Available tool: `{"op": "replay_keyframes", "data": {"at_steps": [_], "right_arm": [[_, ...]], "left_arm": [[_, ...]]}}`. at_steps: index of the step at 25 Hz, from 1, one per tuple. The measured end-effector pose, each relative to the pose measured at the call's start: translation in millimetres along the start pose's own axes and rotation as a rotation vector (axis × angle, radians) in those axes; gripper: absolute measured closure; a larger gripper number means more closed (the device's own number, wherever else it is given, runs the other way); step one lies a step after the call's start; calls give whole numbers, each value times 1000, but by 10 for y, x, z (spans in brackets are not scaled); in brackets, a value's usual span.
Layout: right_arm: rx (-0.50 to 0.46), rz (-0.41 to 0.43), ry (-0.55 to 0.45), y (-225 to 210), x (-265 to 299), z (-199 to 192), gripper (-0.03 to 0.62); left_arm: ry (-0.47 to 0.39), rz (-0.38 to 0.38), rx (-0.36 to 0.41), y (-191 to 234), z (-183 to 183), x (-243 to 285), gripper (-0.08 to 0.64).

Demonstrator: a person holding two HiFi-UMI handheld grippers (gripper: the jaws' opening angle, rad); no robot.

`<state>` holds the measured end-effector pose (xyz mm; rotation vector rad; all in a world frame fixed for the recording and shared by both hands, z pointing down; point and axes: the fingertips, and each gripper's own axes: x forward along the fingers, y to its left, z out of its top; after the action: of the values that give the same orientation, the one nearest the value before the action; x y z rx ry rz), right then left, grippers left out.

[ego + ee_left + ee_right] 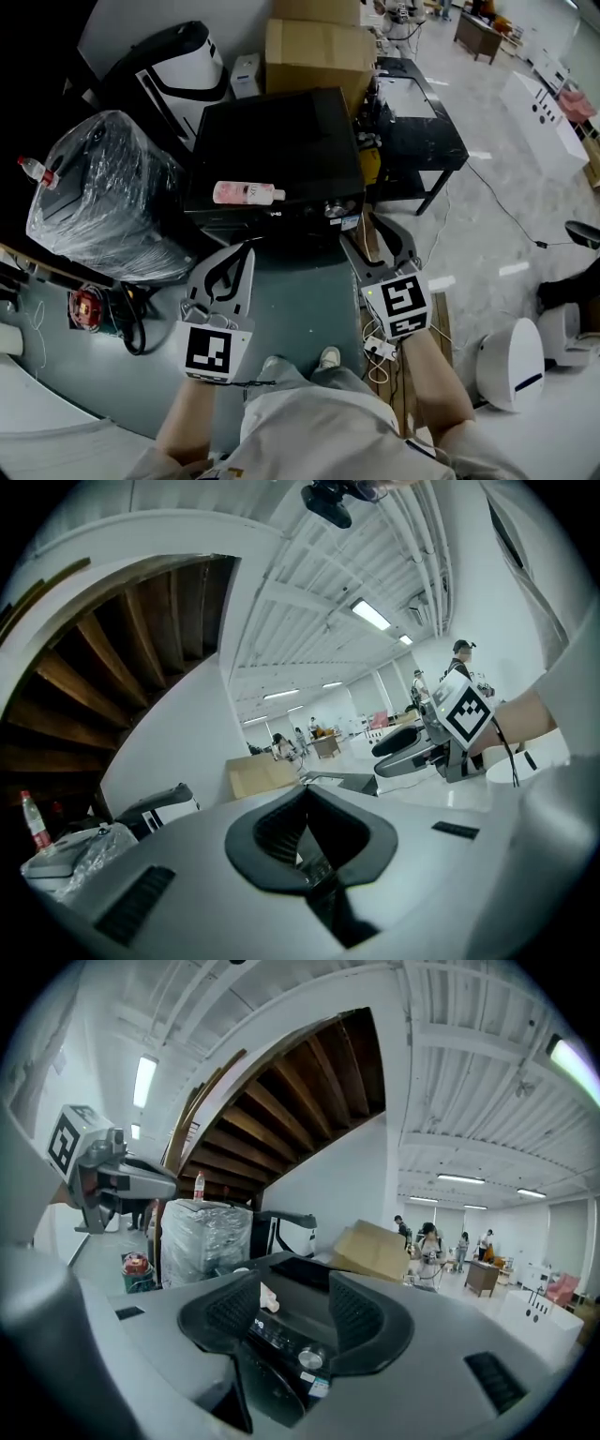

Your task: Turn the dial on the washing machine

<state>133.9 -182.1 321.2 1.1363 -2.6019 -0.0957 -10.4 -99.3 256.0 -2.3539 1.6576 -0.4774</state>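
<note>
Dial sits right at the front edge of the black washing machine, near its right corner. The right gripper is just short of it with jaws spread wide, dial lined up in the gap, nothing touching. The left gripper hangs off the front left with jaws pinched together, empty. A pink bottle lies near the front edge too. It's tight sideways: wrapped bundle on the left, black table on the right.
</note>
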Motion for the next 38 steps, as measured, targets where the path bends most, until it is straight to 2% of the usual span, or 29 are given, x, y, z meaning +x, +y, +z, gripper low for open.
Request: {"op": "replay_keyframes", "data": {"at_steps": [3, 10, 17, 26, 30, 38], "right_arm": [[-29, -4, 18, -99, 187, -90, 341], [-24, -28, 61, -154, 531, -300, 341], [-16, -44, 58, -63, 944, -551, 341], [-4, -64, 119, -39, 1358, -1152, 341], [24, -88, 140, -98, 1524, -1457, 341], [22, -140, 170, -196, 1898, -2015, 341]], "left_arm": [[-12, 7, -6, 29, -82, 93, 541], [5, -17, 28, 175, -460, 298, 541], [19, -51, 9, 313, -883, 490, 540], [14, -102, 19, 370, -1409, 759, 541], [5, -122, 1, 323, -1657, 847, 541], [0, -156, -27, 215, -2164, 993, 541]]}}
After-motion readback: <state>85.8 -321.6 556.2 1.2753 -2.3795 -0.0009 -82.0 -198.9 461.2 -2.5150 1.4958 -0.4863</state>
